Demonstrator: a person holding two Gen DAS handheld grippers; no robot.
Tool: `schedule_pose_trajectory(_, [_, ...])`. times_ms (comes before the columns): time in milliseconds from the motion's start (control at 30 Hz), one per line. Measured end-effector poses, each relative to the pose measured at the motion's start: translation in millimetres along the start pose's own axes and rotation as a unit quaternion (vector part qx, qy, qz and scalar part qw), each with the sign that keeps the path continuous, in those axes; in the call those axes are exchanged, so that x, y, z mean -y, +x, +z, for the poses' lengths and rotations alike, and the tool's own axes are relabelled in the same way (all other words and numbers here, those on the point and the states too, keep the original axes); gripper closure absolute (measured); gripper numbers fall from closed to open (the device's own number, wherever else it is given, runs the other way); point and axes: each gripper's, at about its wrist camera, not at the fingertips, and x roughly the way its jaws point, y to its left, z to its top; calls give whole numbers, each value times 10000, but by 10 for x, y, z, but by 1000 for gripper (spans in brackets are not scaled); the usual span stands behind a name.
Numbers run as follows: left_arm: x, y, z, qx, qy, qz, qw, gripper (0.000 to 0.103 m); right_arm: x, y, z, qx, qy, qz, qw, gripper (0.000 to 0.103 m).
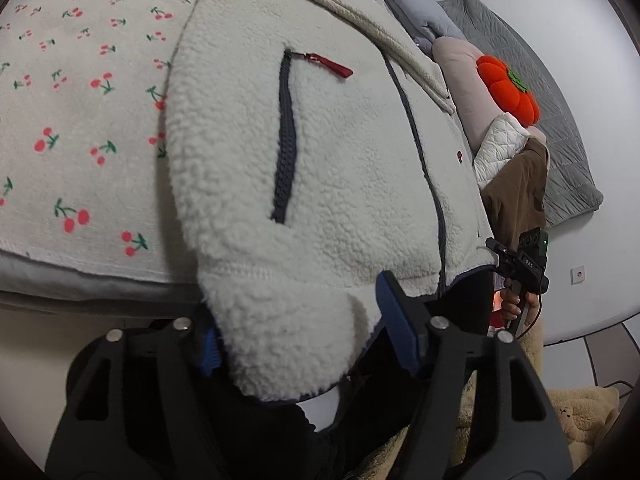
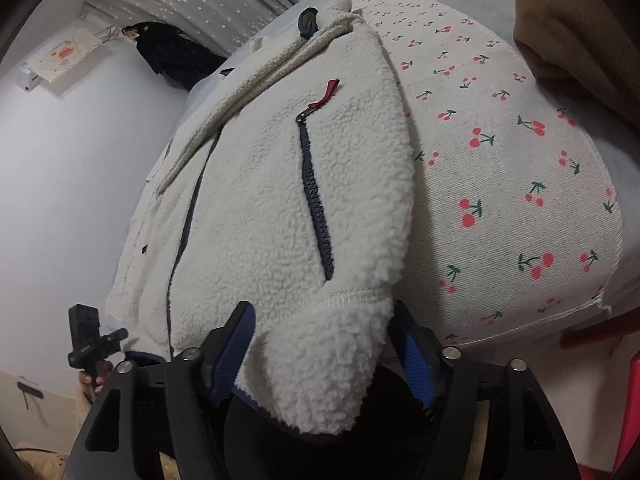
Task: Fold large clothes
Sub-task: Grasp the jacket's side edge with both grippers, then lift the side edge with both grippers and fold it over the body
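Observation:
A cream fleece jacket (image 1: 340,152) with dark zip pockets and red pulls lies on a cherry-print blanket (image 1: 80,100), its hem hanging over the bed edge. My left gripper (image 1: 300,340) has its jaws wide apart around one bottom corner of the hem, which lies between the blue pads (image 1: 394,324). My right gripper (image 2: 320,348) is likewise wide around the other bottom corner of the jacket (image 2: 280,208). Whether the pads touch the fleece I cannot tell. Each gripper shows small in the other's view, the right one in the left wrist view (image 1: 520,264) and the left one in the right wrist view (image 2: 90,340).
Pillows, an orange pumpkin cushion (image 1: 508,88), a white quilted item and brown clothing (image 1: 516,192) lie at the bed's far side. A grey quilt (image 1: 560,128) lies beyond. A plush bear (image 1: 580,412) sits on the floor. Dark clothes (image 2: 172,56) hang on the wall.

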Motion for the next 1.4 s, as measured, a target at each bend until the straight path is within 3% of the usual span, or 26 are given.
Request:
schedule_pose_trajectory(67, [5, 13, -10, 21, -27, -17, 10000, 54, -25, 6, -10, 10, -12, 70, 10000, 53])
schedule_pose_trajectory(133, [19, 46, 6, -9, -89, -78, 9999, 63, -82, 32, -24, 39, -61, 13, 10000, 63])
schedule_pose_trajectory(300, [46, 31, 17, 105, -193, -27, 9998, 77, -233, -35, -70, 285, -208, 36, 9994, 84])
schedule_pose_trajectory(367, [99, -51, 11, 323, -198, -97, 9992, 80, -289, -116, -78, 476, -233, 167, 9985, 87])
schedule_pose_trajectory(600, [385, -500, 39, 1347, -67, -567, 9892, 83, -560, -513, -76, 1349, -415, 726, 9873, 90])
schedule_pose_trajectory(900, [679, -1083, 94, 2377, 177, -1129, 9646, 84, -861, -1029, -11, 2138, -668, 1407, 9644, 91])
schedule_pose_trajectory(1200, [845, -1632, -120, 2917, 645, -1314, 9452, 84, -1128, -1618, -160, 2676, -1095, 1784, 9405, 91])
schedule_pose_trajectory(1300, [808, -1627, -16, 2914, 629, -1217, 9467, 84, -1180, -1693, -143, 2743, -1191, 1718, 9386, 91])
schedule_pose_trajectory(1400, [710, -1523, 173, 2810, 398, -1203, 9513, 84, -1193, -1571, 39, 2628, -1231, 1499, 9451, 91])
